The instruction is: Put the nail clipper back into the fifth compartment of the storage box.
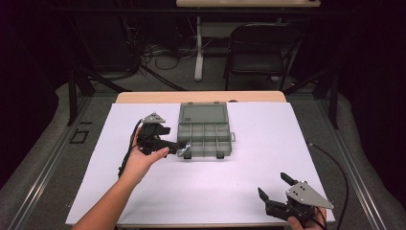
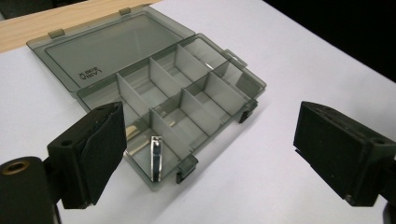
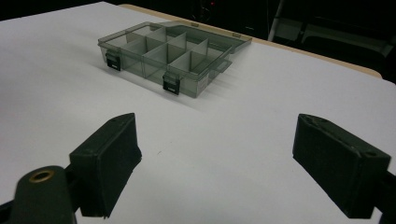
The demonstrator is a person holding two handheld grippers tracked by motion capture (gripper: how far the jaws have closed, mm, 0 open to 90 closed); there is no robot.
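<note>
Both tongs gape wide near a smoky translucent plastic compartment box (image 1: 203,129) holding a shiny metal clip (image 2: 157,157).

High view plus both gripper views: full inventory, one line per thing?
Compartment box: 1, smoky grey, lid open and lying flat, mid-table.
Metal clip-like piece: 1, shiny silver, in the box's front corner compartment nearest the left hand-held gripper.
White sheet: 1, covers the table.
Wooden table: 1, tan edge at the far side.
Folding chair: 1, black, behind the table.
Left hand-held gripper: 1, black, jaws apart, at the box's front left corner.
Right hand-held gripper: 1, black, jaws apart, near right corner.
</note>
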